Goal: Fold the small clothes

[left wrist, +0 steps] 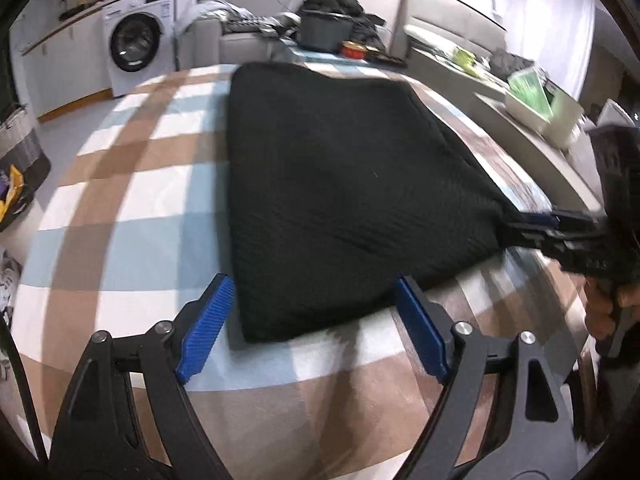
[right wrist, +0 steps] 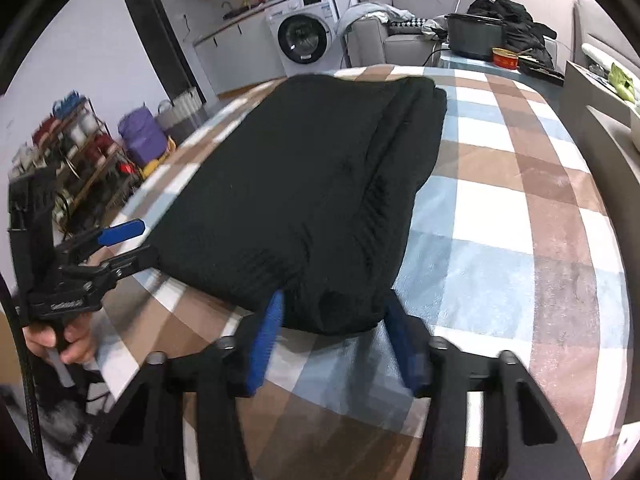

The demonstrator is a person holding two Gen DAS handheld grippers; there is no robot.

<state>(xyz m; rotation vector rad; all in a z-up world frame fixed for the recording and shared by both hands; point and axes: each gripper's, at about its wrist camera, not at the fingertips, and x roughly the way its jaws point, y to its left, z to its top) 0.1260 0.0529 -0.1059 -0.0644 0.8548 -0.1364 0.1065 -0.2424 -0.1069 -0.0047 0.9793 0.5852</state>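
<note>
- While the black garment (left wrist: pixel 340 184) lies flat on the checked tablecloth (left wrist: pixel 132 208), already doubled into a thick pad, the step in hand looks like the pause between one fold and the next.
- The left gripper (left wrist: pixel 316 320) stands with its blue ribbed pads spread either side of the garment's near corner; they do not press the cloth.
- The right gripper (right wrist: pixel 332 340) brackets the opposite near corner, its fingers parted too, though narrower; motion blur hides whether the pads brush the fabric, and no pinch shows.
- My judgement: the next move calls for both sets of jaws to close on the near edge together, then carry it evenly toward the far edge, so the layers do not slide.
- The garment is a matte, finely ribbed knit, bulky, with rounded edges and a lengthwise ridge along one side in the right wrist view.
- The tablecloth is smooth, patterned in brown, pale blue and white squares.
</note>
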